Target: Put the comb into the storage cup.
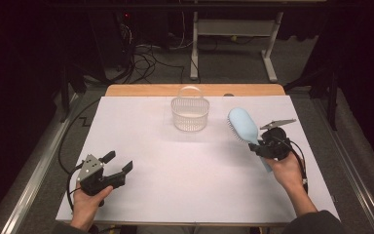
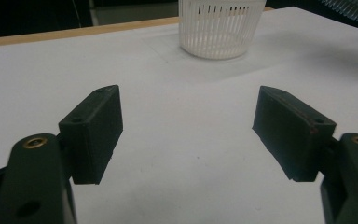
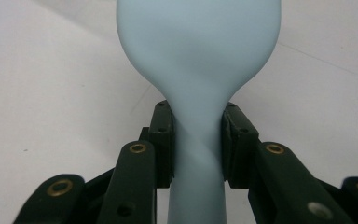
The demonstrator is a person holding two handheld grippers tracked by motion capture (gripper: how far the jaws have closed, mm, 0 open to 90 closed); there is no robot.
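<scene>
The hairbrush is pale blue, with a smooth, matte oval back that narrows into a slim handle; short pale bristles show along its left edge in the high view. It sits above the right part of the table, its head pointing away from the person and toward the basket, its handle clamped in the right gripper. In the right gripper view the 2 black jaws press on either side of the handle just below the point where the head widens, and the rounded back of the brush fills the upper part of that view. The table top is a flat white sheet with a wooden strip along its far edge. The basket is white plastic, round, with slotted walls and a thin arched handle, and stands near the far edge, just left of the brush head and apart from it. The left gripper is held low over the near left part of the table, its 2 blocky black jaws wide apart with only bare table between them. Nothing lies between the brush and the basket.
</scene>
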